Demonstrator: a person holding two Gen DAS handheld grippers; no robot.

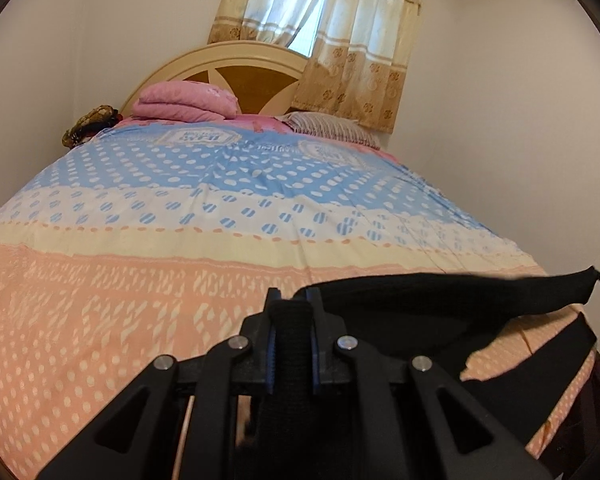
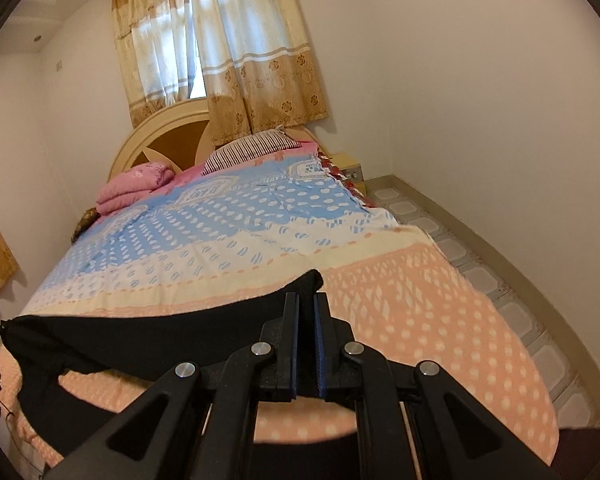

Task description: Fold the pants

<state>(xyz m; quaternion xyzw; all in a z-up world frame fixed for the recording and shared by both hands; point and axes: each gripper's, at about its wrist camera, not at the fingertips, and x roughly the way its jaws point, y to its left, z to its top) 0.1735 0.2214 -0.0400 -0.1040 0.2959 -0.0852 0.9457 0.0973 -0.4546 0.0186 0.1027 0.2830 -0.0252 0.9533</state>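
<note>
The left gripper [image 1: 292,304] is clamped on a fold of the black pants [image 1: 440,292], with the cloth bunched up between its blue pads. From there the waistband runs as a taut black band off to the right edge of the left wrist view, held up above the bed [image 1: 140,280] rather than lying on it. Lower down, more of the cloth sags in a loop towards the peach end of the bedspread.

The right gripper [image 2: 306,308] is nearly closed too. Black cloth reaches its tips from the left and shows again under its base, so it seems to pinch the other corner, though only a thin edge can be in there — a slim gap stays visible between the pads.

The main risk, as I judge it, is that thin right-hand hold: a tug from the left side could pull the edge free and drop half the pants in a heap. The sagging part could also drag on the bedspread and crease — or land twisted if one hand comes down ahead of the other
</note>
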